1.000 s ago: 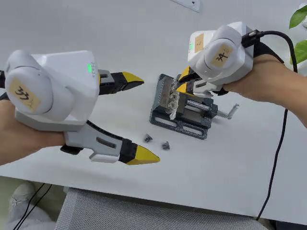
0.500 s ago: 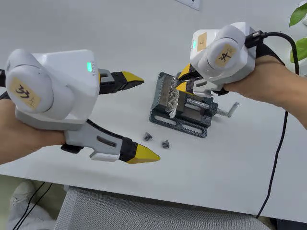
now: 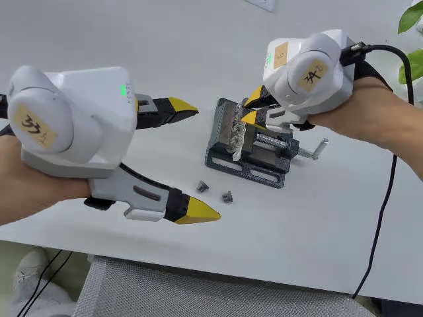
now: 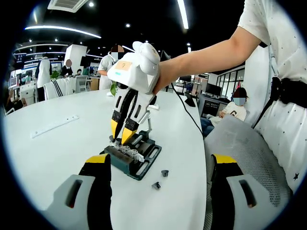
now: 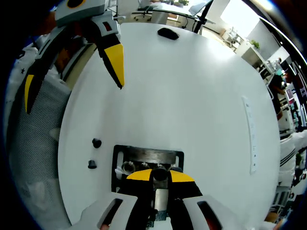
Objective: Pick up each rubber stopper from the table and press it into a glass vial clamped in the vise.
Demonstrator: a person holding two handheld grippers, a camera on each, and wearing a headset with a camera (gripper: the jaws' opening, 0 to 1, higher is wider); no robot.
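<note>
Right gripper [image 3: 246, 112]: far right, over the vise; fingers nearly closed, pinching a dark rubber stopper [image 5: 159, 174] between their yellow tips.
Rubber stopper: directly over the row of glass vials [image 5: 128, 167]; I cannot tell whether it touches a vial mouth.
Vise [image 3: 248, 166]: mid-scene on the white table [image 3: 317, 218], clamping the glass vials side by side.
Loose stoppers: two, one [image 3: 202, 187] beside the other [image 3: 227, 196], on the table just near of the vise, close together but not touching.
Left gripper [image 3: 208, 164]: near left, held above the table; fingers spread wide, holding nothing, pointing toward the vise.
</note>
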